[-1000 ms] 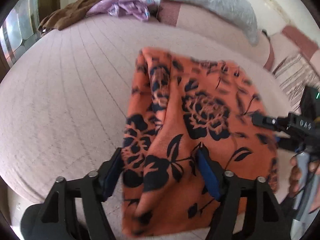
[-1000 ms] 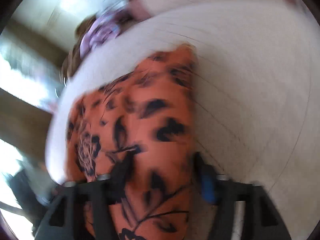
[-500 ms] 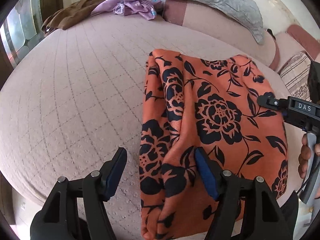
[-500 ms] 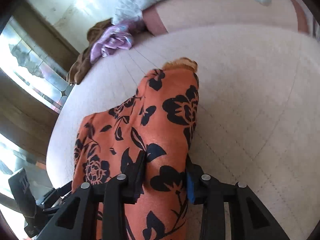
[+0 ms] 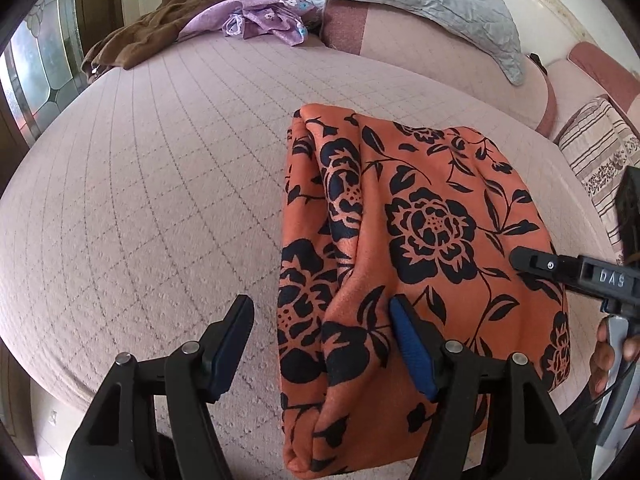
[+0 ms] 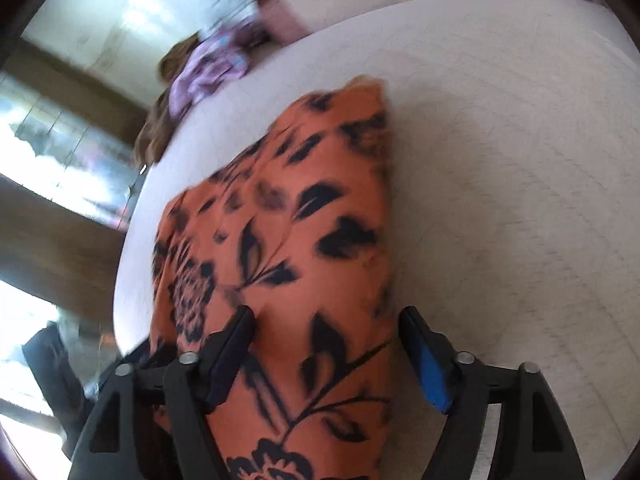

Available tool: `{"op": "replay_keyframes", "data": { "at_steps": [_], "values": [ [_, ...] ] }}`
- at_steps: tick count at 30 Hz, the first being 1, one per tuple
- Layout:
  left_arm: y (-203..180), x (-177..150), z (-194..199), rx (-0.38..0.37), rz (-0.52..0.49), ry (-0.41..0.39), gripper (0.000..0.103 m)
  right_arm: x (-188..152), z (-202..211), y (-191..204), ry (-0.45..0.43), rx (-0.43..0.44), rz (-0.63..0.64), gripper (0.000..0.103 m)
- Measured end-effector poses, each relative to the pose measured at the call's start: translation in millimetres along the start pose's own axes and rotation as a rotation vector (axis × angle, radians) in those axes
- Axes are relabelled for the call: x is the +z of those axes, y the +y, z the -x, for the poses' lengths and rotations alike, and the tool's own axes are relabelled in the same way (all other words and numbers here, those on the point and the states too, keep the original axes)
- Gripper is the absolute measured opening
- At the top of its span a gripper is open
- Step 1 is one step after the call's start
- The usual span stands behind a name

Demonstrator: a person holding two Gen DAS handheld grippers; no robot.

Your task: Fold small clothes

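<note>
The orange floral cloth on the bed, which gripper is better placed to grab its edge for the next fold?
Probably the left gripper: its open jaws straddle the left edge of the orange floral cloth. The right gripper, jaws opening, sits over its right edge.

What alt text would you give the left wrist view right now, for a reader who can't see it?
A folded orange garment with a black floral print lies on a pink quilted bed, its left edge between the open fingers of the left tool. The right tool reaches in from the right edge. Brown and purple clothes lie heaped at the far end.
</note>
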State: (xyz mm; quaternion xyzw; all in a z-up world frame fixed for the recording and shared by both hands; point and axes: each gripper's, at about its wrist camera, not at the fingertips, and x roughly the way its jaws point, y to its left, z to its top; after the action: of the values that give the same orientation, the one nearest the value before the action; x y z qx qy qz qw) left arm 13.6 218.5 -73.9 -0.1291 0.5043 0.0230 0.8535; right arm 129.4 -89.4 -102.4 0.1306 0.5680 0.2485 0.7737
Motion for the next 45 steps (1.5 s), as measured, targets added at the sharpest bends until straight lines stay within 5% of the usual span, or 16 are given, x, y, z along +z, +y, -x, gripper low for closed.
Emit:
{"op": "replay_keyframes", "data": {
  "at_steps": [5, 9, 13, 15, 16, 18, 19, 25, 28, 31, 36, 38, 39, 42, 45],
  "values": [
    [5.7, -2.2, 22.6, -0.024, 0.024, -0.049, 0.071, -4.0, 15.4, 33.0, -0.060, -0.124, 0.126, 0.043],
    [30.0, -2.1, 40.8, -0.204, 0.167, -0.104, 0.071, -8.6, 7.2, 3.7, -0.047, -0.067, -0.007, 0.068],
    [45.4, -5.5, -5.5, -0.286, 0.260, 0.079, 0.072, -14.9, 15.1, -13.9, -0.063, 0.016, -0.085, 0.071],
    [43.2, -8.2, -6.9, -0.280, 0.248, 0.065, 0.070, -13.5, 16.4, -13.4, -0.069, 0.036, -0.081, 0.071],
    [38.5, -7.3, -2.4, -0.291, 0.228, 0.061, 0.051, -12.0, 14.3, -12.9, -0.063, 0.043, -0.081, 0.071],
    [28.3, -6.1, 3.1, -0.279, 0.182, 0.057, 0.043, -9.5, 7.9, -12.7, -0.038, 0.043, -0.068, 0.068],
    [24.9, -5.1, 4.1, -0.265, 0.158, 0.056, 0.041, -9.0, 2.6, -11.1, -0.019, 0.035, -0.040, 0.050],
    [30.3, -2.5, 10.6, -0.273, 0.188, 0.080, 0.048, -8.7, 4.1, 1.4, -0.034, 0.009, 0.017, 0.050],
    [38.1, 11.8, 24.4, -0.288, 0.216, 0.031, 0.049, -10.6, 3.1, -15.7, -0.025, 0.055, -0.060, 0.068],
    [45.1, 29.8, 22.6, -0.324, 0.255, -0.006, 0.062, -10.7, 9.0, -22.0, -0.027, 0.076, -0.066, 0.069],
    [38.2, 27.4, -33.4, -0.318, 0.232, 0.115, 0.061, 1.4, 18.2, -23.0, -0.082, 0.103, -0.067, 0.069],
    [36.3, 25.8, -29.6, -0.340, 0.213, 0.096, 0.045, 7.7, 7.4, -27.0, -0.049, 0.109, -0.089, 0.069],
    [36.3, 25.8, -29.0, -0.350, 0.221, 0.102, 0.042, 9.7, -2.3, -28.1, -0.013, 0.109, -0.087, 0.068],
    [30.2, 29.1, -21.0, -0.323, 0.196, 0.087, 0.030, 13.9, -9.0, -15.2, -0.001, 0.081, -0.022, 0.043],
    [16.5, 38.0, 0.4, -0.327, 0.172, 0.037, 0.027, 20.4, 11.5, 14.7, -0.055, 0.004, 0.096, 0.037]
  ]
}}
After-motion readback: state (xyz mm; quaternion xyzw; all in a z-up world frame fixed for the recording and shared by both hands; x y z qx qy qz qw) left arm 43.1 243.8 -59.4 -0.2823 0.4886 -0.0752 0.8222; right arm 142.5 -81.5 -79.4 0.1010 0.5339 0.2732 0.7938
